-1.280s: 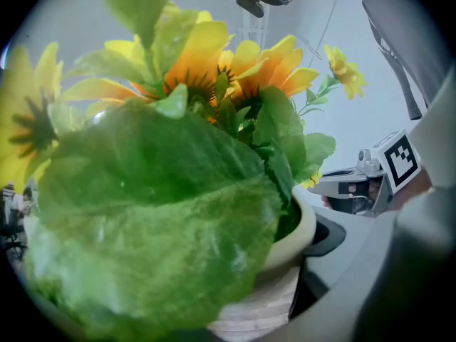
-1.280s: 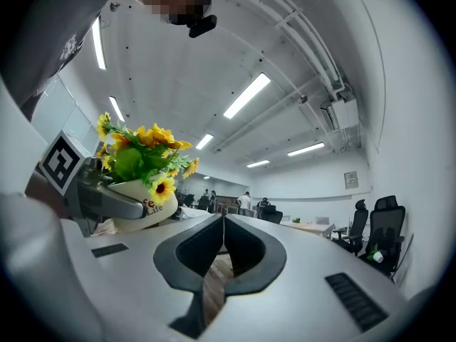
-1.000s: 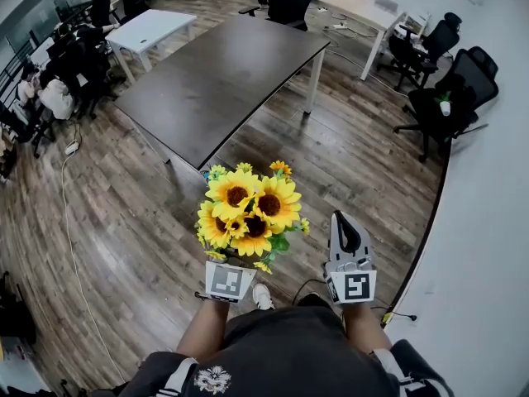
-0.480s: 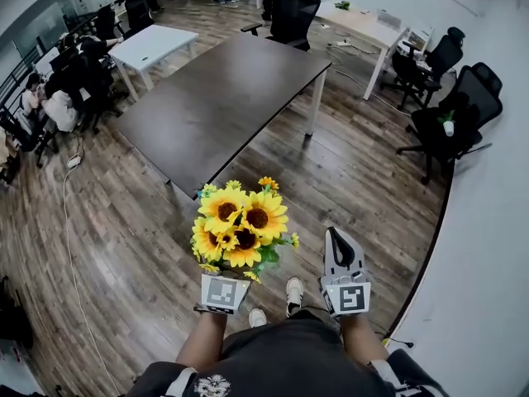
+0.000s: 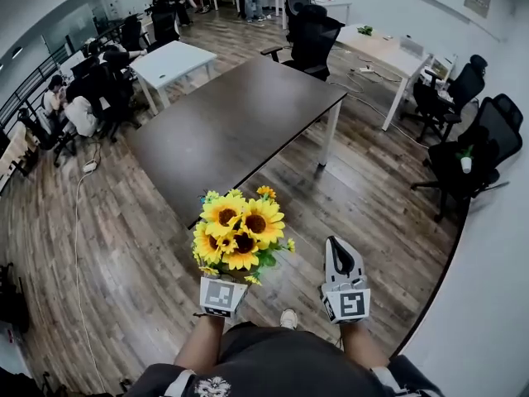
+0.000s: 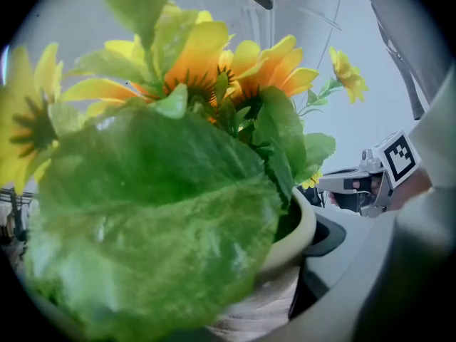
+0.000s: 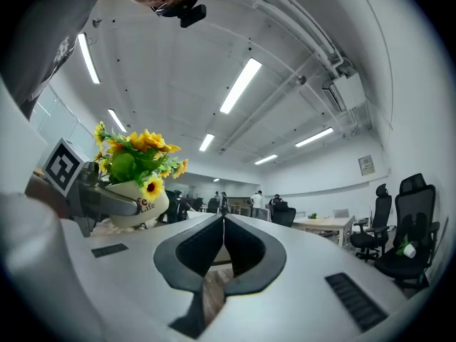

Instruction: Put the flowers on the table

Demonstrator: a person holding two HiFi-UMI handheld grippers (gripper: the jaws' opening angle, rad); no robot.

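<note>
Left claw (image 5: 223, 281) carries the flowers (image 5: 238, 228) upright in the head view, above the wood floor (image 5: 124, 246) and just short of the dark table (image 5: 240, 114), not on it; the right claw (image 5: 340, 245) hangs beside them, apart.

From the left gripper view, green leaves fill most of the frame; the cream pot (image 6: 305, 228) is clamped against the one jaw that shows, the other lost behind leaves.

From the right gripper view, the right claw's jaws meet at their tips, nothing between them; the flowers stand off to the left.

A dark table (image 5: 240, 114) stands on the wooden floor (image 5: 124, 246).
</note>
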